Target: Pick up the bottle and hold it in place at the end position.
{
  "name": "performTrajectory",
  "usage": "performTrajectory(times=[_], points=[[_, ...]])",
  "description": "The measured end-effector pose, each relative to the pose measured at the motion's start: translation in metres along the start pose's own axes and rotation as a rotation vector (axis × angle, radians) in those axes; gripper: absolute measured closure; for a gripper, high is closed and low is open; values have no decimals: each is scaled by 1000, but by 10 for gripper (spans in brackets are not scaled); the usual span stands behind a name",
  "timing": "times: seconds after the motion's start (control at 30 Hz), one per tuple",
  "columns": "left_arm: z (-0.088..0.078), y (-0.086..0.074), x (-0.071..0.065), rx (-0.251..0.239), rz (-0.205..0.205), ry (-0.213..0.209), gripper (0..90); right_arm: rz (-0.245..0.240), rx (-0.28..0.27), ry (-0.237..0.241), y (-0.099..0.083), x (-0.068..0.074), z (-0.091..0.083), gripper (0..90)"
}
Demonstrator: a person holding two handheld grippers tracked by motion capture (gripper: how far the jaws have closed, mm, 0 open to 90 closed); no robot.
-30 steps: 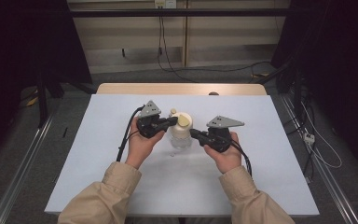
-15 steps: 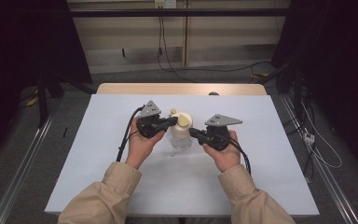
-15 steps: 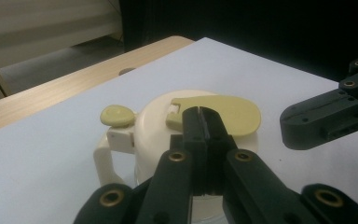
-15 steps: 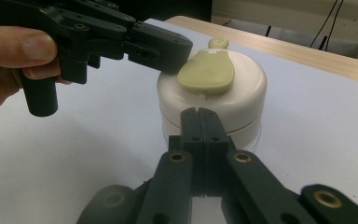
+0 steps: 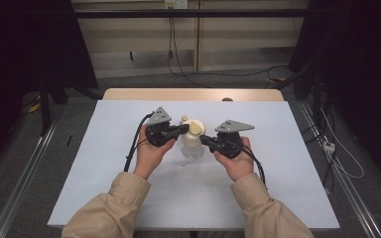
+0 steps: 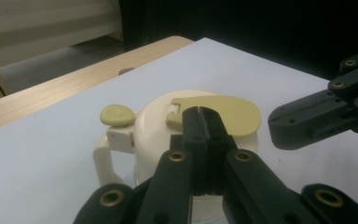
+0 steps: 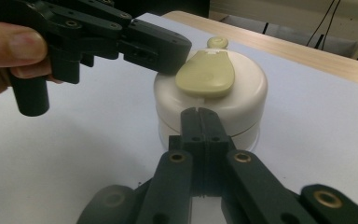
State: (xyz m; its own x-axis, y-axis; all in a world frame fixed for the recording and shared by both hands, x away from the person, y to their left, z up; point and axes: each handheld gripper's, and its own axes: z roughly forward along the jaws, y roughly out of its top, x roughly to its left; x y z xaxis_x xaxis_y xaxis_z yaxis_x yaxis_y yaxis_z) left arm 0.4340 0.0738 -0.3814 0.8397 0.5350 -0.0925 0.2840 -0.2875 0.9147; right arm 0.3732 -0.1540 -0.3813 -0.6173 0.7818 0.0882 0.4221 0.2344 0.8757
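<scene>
The cream-lidded jar (image 5: 192, 141) stands mid-desk, nearer the far edge than the near one, between my two hands. My left gripper (image 6: 204, 122) has its jaws pressed together, empty, tips resting on or just over the olive flip tab (image 6: 223, 114) on the lid. My right gripper (image 7: 200, 122) is likewise pressed together and empty, its tips against the lid's side wall or just short of it; I cannot tell which.

Judgement: the work in hand is lifting that tab. The left tips should catch under the tab's free edge while the right braces the body low, pushing level so the jar does not slide.

The left gripper view shows a side handle (image 6: 103, 161) and a small olive knob (image 6: 117, 115). The high view places the jar on the desk.
</scene>
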Motion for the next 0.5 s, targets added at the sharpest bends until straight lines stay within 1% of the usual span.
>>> performTrajectory(times=[0.07,0.13,0.3,0.5], points=[[0,0,0,-1,-1,0,900,-5,5,-6,1,0,1,900],[0,0,0,-5,-1,1,900,4,4,-8,2,-1,2,900],[0,-1,0,-12,-2,1,900,2,15,-14,2,-2,5,900],[0,-1,-1,-10,4,6,900,6,12,-11,2,-3,5,900]])
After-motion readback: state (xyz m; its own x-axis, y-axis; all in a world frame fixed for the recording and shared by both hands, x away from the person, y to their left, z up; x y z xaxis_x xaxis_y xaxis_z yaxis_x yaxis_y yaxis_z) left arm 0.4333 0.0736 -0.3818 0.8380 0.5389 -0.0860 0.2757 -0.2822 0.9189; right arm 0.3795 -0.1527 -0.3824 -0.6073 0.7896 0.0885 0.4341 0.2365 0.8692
